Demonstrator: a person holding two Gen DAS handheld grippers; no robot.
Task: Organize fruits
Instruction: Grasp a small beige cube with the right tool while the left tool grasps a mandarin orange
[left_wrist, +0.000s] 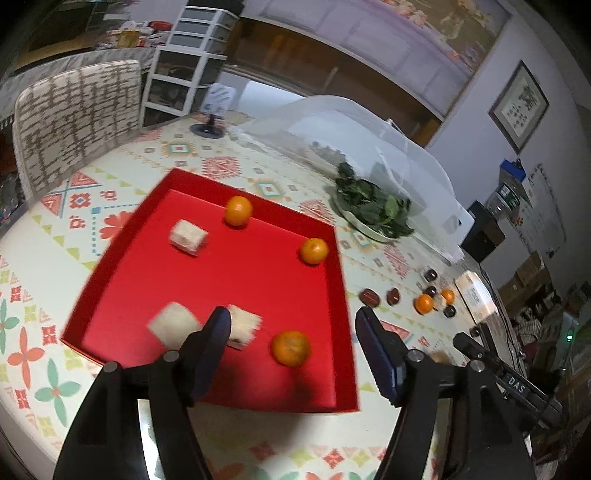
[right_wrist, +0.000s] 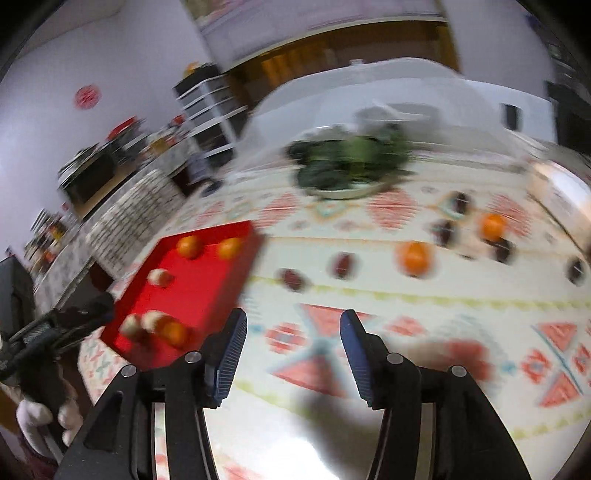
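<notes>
Two pairs of tongs hang over the patterned counter (left_wrist: 122, 155), both with jaws apart and nothing between them. The left tongs (left_wrist: 291, 328) hover above the near edge of a red tray (left_wrist: 110, 273); the right tongs (right_wrist: 293, 332) are over bare cloth to the tray's right.

Inside the tray, nearest first, lie a mandarin (left_wrist: 291, 348) and two pale square blocks, one (left_wrist: 243, 326) partly hidden behind the left finger, the other (left_wrist: 173, 325) just beside it. Farther back sit a second mandarin (left_wrist: 313, 250), a third block (left_wrist: 188, 237) and a third mandarin (left_wrist: 238, 210) near the far wall. What the blocks are I cannot tell.

Outside the tray, on the counter to its right, are two reddish-brown fruits (left_wrist: 369, 297), then a loose cluster of two more mandarins (left_wrist: 423, 303) and several dark round pieces, too small to name. Beyond them a plate of leafy greens (left_wrist: 373, 210) sits at the edge of a clear mesh food cover (left_wrist: 351, 129). The right wrist view is heavily smeared by motion.
</notes>
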